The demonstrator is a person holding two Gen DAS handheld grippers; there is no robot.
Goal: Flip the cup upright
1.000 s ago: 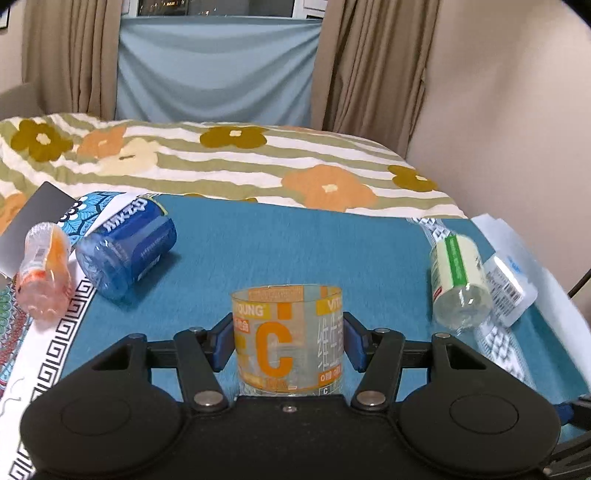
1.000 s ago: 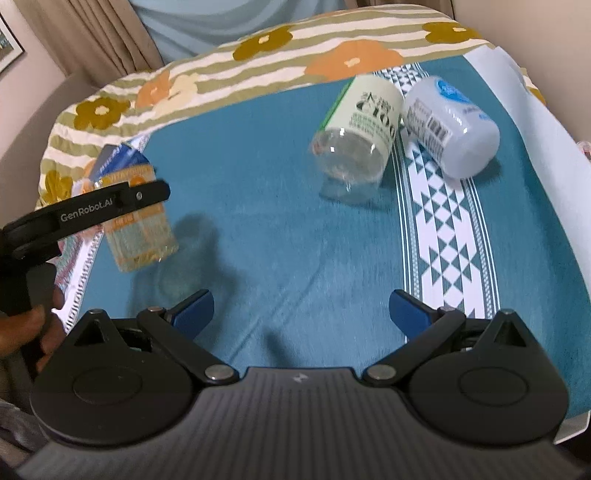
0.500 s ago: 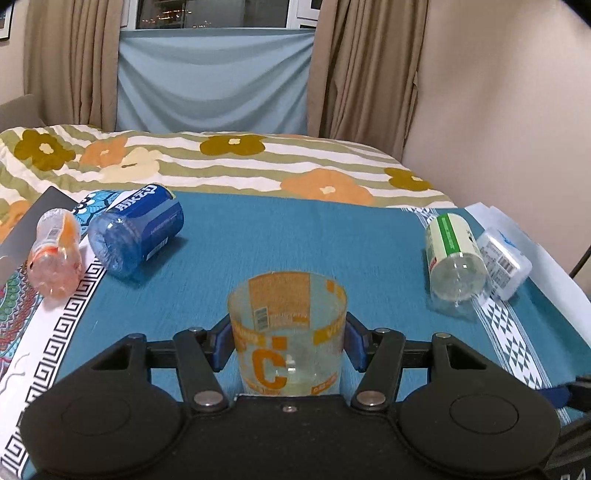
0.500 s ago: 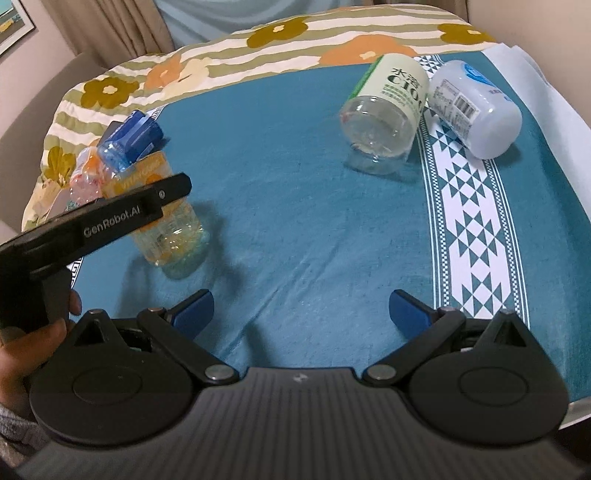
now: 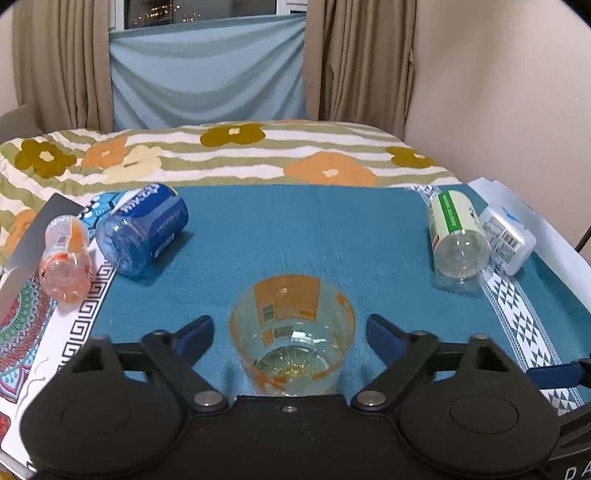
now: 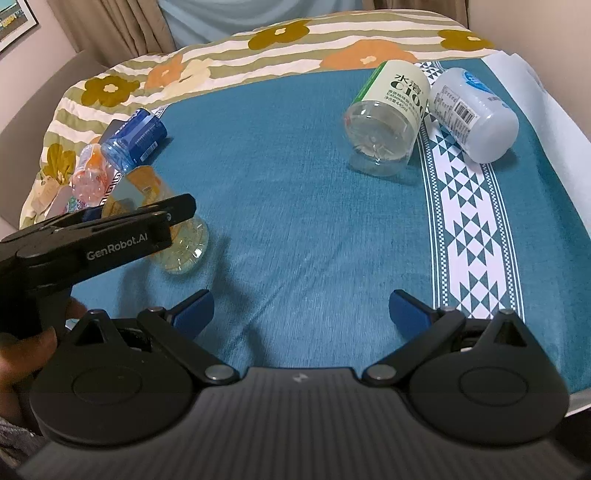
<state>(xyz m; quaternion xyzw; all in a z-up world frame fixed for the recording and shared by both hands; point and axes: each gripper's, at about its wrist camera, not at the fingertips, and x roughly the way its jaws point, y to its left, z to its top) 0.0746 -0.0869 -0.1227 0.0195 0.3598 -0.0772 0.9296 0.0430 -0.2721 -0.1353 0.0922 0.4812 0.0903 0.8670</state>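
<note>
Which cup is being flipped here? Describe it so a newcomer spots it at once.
On the teal cloth, look at the near edge, between the open left gripper fingers. The cup stands upright there, clear with orange labels; the other containers all lie on their sides.

A home bedroom: a bed point(image 5: 369, 236) under a floral striped quilt point(image 5: 229, 155), beige curtains point(image 5: 354, 59) framing a night-dark window point(image 5: 199, 11).

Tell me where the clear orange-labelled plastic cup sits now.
The clear orange-labelled plastic cup stands upright on the teal cloth, between the left gripper's open jaws, untouched.
</note>
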